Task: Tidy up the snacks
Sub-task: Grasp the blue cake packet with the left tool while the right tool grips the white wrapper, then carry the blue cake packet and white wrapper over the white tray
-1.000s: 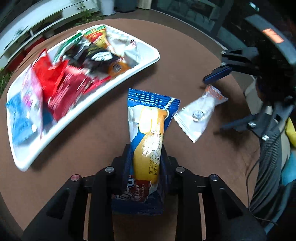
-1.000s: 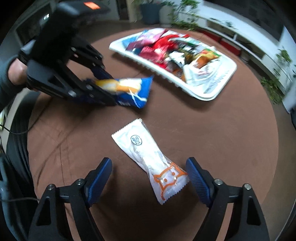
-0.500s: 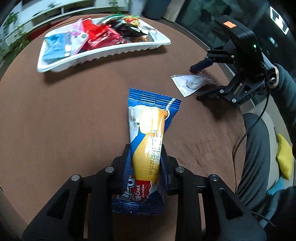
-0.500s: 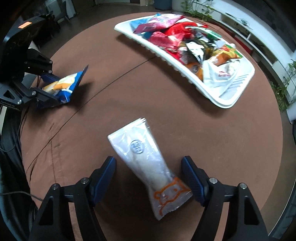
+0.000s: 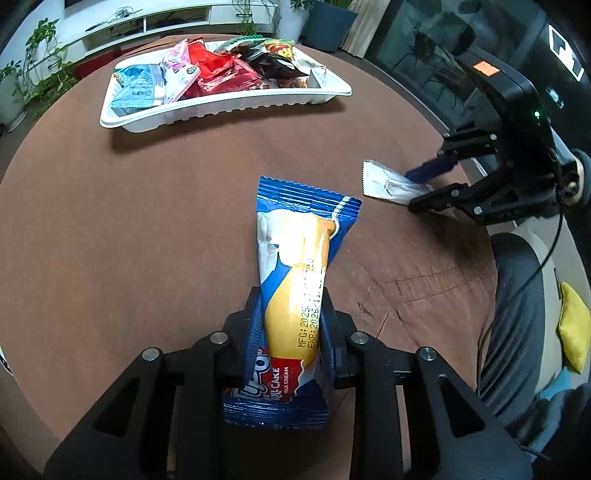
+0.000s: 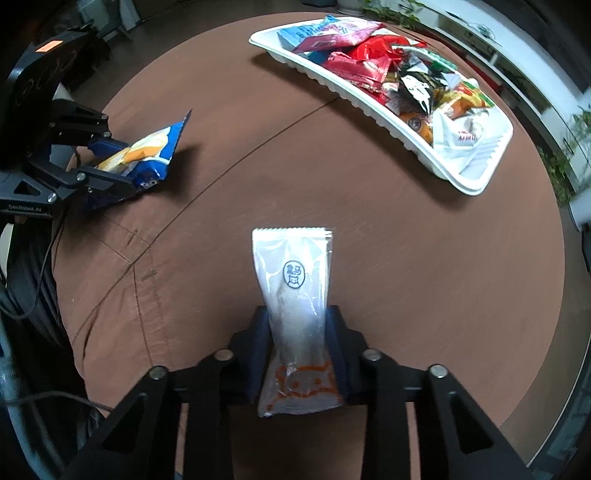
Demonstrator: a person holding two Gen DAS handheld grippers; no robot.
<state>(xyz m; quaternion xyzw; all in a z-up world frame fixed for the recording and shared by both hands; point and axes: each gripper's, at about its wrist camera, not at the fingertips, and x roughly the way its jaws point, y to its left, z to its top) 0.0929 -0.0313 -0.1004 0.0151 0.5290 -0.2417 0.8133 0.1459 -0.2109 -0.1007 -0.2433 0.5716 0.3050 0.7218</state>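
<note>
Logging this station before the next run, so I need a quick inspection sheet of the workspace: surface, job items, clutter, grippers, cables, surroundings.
Surface: round brown table, creased cover.
Job's things: blue roll cake packet; white snack packet; white tray heaped with snack packets.
Clutter: nothing seen loose on the table.
Grippers: left gripper shut on the roll cake packet; right gripper closing, fingers pressing the white snack packet's sides.
Cables: black cable hanging from the right gripper over the person's lap.
Surroundings: potted plants, low white shelf.
</note>
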